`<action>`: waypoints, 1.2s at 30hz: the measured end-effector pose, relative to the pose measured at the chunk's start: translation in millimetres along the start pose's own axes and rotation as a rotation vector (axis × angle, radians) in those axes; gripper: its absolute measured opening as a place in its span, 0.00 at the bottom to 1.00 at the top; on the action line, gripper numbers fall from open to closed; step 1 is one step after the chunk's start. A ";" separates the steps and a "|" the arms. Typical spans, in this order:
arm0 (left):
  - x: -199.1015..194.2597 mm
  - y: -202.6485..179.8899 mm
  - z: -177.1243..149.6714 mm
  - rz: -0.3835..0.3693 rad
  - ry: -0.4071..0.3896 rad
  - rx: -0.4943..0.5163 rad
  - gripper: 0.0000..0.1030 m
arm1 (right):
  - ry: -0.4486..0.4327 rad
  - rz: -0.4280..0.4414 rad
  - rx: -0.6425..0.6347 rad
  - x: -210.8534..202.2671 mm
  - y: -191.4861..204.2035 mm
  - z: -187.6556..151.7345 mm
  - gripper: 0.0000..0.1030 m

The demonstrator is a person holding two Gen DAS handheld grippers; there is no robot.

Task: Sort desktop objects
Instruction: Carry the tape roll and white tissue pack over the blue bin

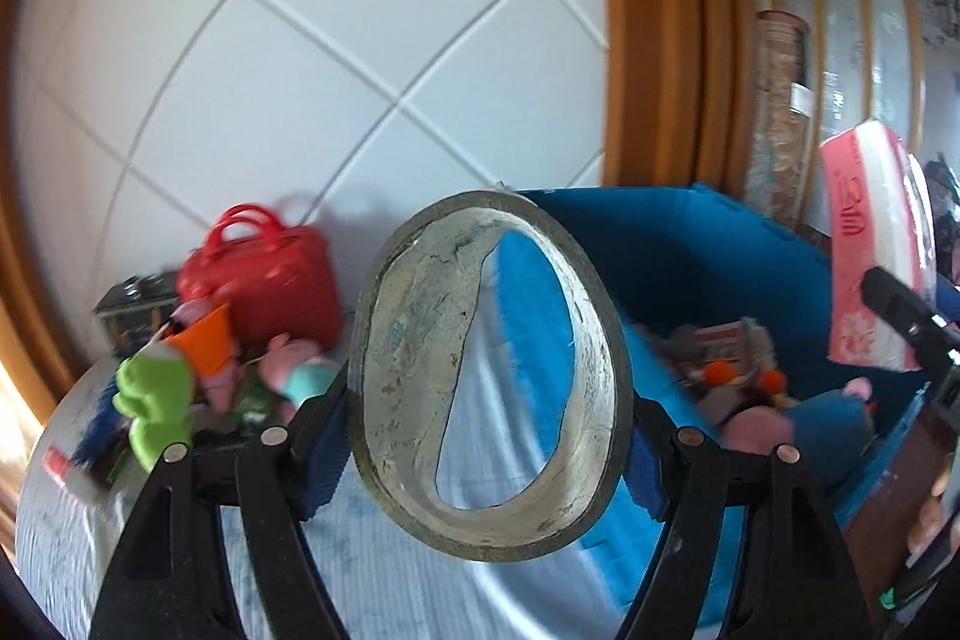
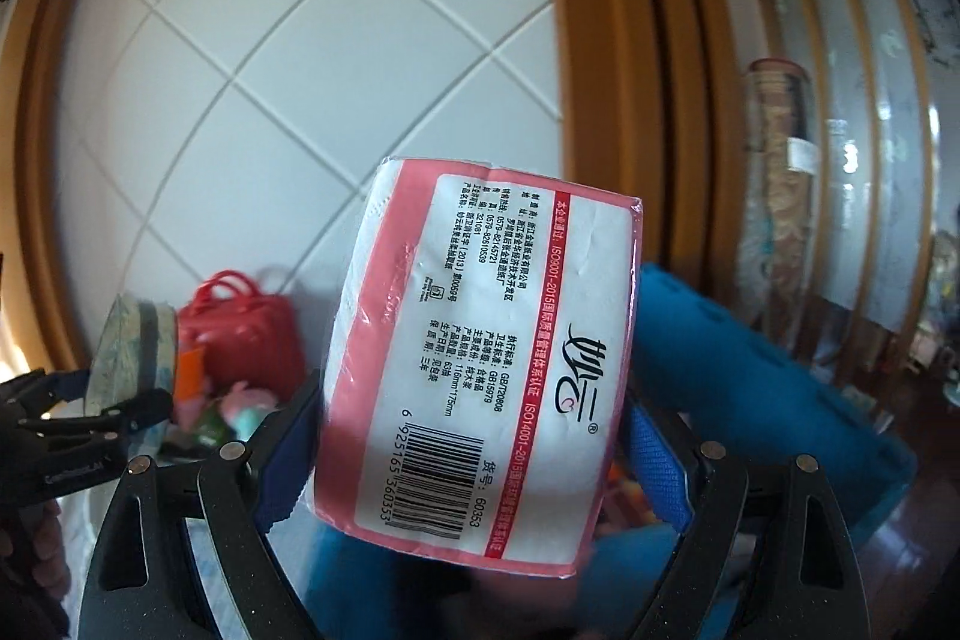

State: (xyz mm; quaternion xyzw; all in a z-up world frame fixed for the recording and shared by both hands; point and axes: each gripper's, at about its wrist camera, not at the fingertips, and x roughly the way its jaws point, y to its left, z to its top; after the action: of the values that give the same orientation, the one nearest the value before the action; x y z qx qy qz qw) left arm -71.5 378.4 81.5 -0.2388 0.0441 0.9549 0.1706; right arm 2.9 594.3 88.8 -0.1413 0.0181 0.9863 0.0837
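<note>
My left gripper [image 1: 489, 451] is shut on a large grey tape roll [image 1: 390, 370], held upright above the table, at the left edge of a blue fabric bin [image 1: 720, 250]. The roll also shows in the right wrist view [image 2: 129, 358]. My right gripper [image 2: 474, 460] is shut on a pink and white tissue pack [image 2: 480, 370], held in the air beside the blue bin [image 2: 750, 370]. The pack also shows in the left wrist view [image 1: 876, 244]. The bin holds several soft toys [image 1: 798, 418].
A red toy handbag [image 1: 264, 274], a green plush [image 1: 156, 400], an orange piece [image 1: 204, 340], a pink plush [image 1: 288, 370] and a dark box [image 1: 132, 310] lie at the table's far left. A white tiled wall and a wooden door frame [image 1: 654, 40] stand behind.
</note>
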 end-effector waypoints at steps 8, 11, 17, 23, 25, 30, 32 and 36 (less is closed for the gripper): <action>28.6 -110.0 28.2 -0.101 0.021 0.079 0.72 | 0.049 -0.102 -0.039 12.1 -82.6 6.6 0.88; 38.1 -142.2 33.6 -0.114 0.032 0.115 0.72 | 0.075 -0.117 -0.032 26.1 -100.6 8.7 0.88; 70.6 -182.9 35.2 -0.110 0.111 0.148 0.72 | 0.129 -0.145 -0.048 53.1 -123.7 7.1 0.88; 87.3 -196.7 31.5 -0.115 0.159 0.162 0.72 | 0.181 -0.157 -0.060 76.8 -138.5 2.7 0.88; 90.6 -197.5 30.9 -0.114 0.166 0.163 0.72 | 0.197 -0.164 -0.063 82.5 -141.2 0.5 0.88; 96.8 -196.6 31.2 -0.107 0.180 0.153 0.72 | 0.228 -0.156 -0.083 90.4 -140.6 -7.4 0.88; 98.1 -195.8 30.7 -0.107 0.191 0.143 0.73 | 0.235 -0.161 -0.092 92.5 -140.8 -10.2 0.88; 96.8 -195.1 29.2 -0.099 0.187 0.141 0.76 | 0.243 -0.171 -0.092 95.8 -144.1 -10.9 0.88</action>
State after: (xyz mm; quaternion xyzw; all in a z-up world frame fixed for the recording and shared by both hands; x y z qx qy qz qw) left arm -96.8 595.8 61.1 -0.3163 0.1152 0.9134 0.2290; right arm -60.2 751.0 49.6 -0.2641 -0.0290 0.9510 0.1580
